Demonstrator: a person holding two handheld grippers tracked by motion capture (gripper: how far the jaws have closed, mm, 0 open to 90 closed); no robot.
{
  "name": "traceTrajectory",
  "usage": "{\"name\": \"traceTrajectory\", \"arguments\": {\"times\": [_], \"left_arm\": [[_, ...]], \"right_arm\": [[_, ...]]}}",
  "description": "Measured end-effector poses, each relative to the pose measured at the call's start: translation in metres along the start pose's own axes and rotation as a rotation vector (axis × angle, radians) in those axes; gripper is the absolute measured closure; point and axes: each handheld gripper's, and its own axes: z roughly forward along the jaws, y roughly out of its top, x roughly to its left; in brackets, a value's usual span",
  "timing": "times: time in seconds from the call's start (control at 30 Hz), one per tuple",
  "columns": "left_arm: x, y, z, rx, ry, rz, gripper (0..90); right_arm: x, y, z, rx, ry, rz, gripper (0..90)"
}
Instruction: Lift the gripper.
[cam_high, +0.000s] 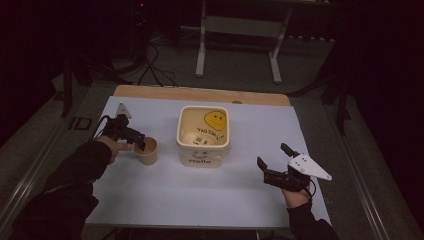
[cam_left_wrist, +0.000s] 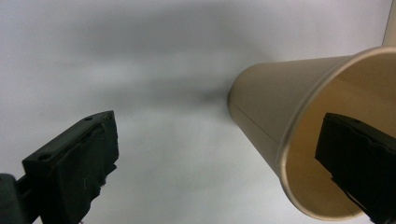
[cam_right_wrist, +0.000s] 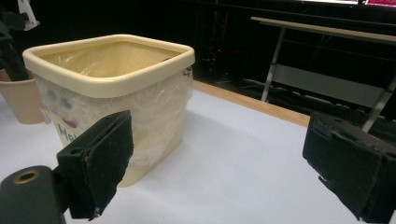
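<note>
Table (cam_high: 150, 200) carries a cream tub (cam_high: 203, 159) at its middle, lined with a clear bag bearing a yellow smiley; its printed words are unreadable. The paper cup (cam_high: 149, 155) stands just left. Left tongs (cam_left_wrist: 219, 154) gape, one jaw inside the cup, visible close up. Right tongs (cam_high: 274, 158) gape, empty.

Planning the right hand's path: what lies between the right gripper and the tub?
Nothing: in the high view bare table runs from the right gripper to the tub. The right gripper view also shows bare surface before the tub.
</note>
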Motion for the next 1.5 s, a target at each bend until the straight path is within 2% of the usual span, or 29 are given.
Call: {"name": "traceTrajectory", "arguments": {"times": [0.33, 0.53, 0.77, 1.1, 1.17, 1.2, 1.23, 1.27, 1.3, 1.37, 1.5], "left_arm": [[-0.009, 0.003, 0.000, 0.010, -0.004, 0.010, 0.6], [-0.009, 0.004, -0.009, 0.002, -0.007, 0.010, 0.6], [-0.007, 0.004, -0.027, -0.015, -0.011, 0.018, 0.6], [-0.016, 0.007, -0.053, -0.019, -0.015, 0.076, 0.5], [-0.019, 0.007, -0.058, -0.019, -0.026, 0.095, 0.5], [-0.021, 0.008, -0.061, -0.011, -0.036, 0.119, 0.5], [-0.021, 0.008, -0.061, -0.011, -0.036, 0.119, 0.5], [-0.023, 0.009, -0.065, -0.005, -0.028, 0.143, 0.5], [-0.023, 0.009, -0.065, -0.005, -0.028, 0.143, 0.5], [-0.025, 0.010, -0.072, 0.000, -0.013, 0.176, 0.5], [-0.026, 0.011, -0.078, 0.002, -0.004, 0.200, 0.5]], "right_arm": [[0.001, -0.001, 0.002, 0.012, -0.003, -0.011, 8.7], [0.003, 0.000, 0.004, 0.025, 0.006, -0.023, 8.7], [0.003, 0.000, 0.006, 0.032, 0.014, -0.020, 8.7], [0.003, 0.000, 0.006, 0.042, 0.020, -0.013, 8.8], [0.003, 0.000, 0.006, 0.044, 0.022, -0.013, 8.8], [0.003, 0.000, 0.006, 0.046, 0.025, -0.014, 8.8], [0.003, 0.000, 0.006, 0.046, 0.025, -0.014, 8.8], [0.003, 0.000, 0.006, 0.048, 0.026, -0.014, 8.8], [0.003, 0.000, 0.006, 0.048, 0.026, -0.014, 8.8], [0.003, 0.001, 0.006, 0.048, 0.031, -0.014, 8.8], [0.004, 0.001, 0.006, 0.050, 0.037, -0.013, 8.8]]}}
